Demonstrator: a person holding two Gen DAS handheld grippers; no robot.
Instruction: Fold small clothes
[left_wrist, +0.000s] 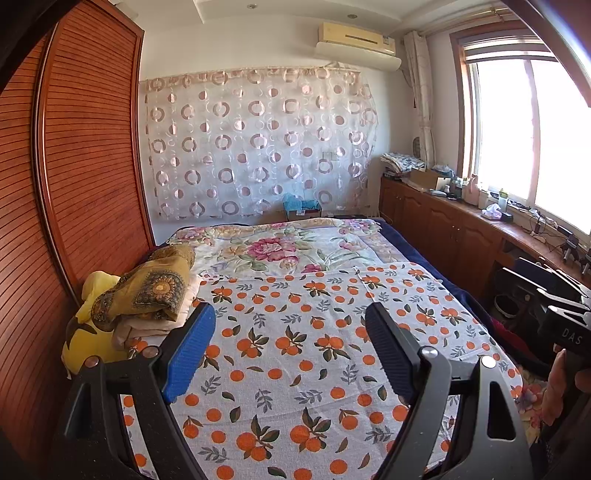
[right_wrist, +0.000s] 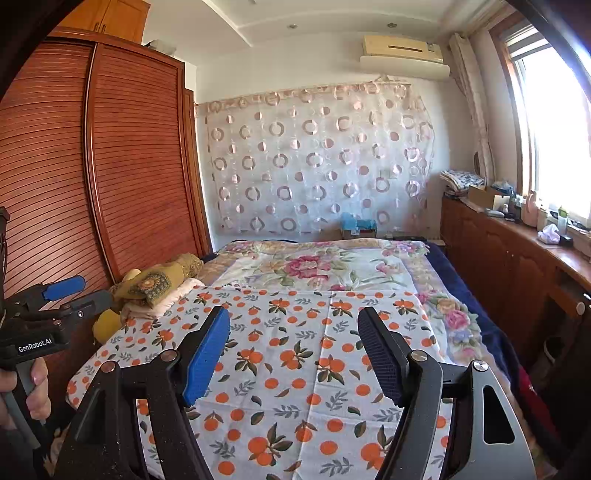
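Note:
A heap of small clothes lies at the bed's left edge: a mustard patterned piece on top of cream and yellow pieces, also in the right wrist view. My left gripper is open and empty, held above the orange-print sheet, right of the heap. My right gripper is open and empty above the same sheet. The left gripper also shows at the left edge of the right wrist view, next to the heap.
A wooden slatted wardrobe stands close along the bed's left side. A floral quilt covers the far half of the bed. Low wooden cabinets with clutter run under the window on the right. A dotted curtain hangs on the far wall.

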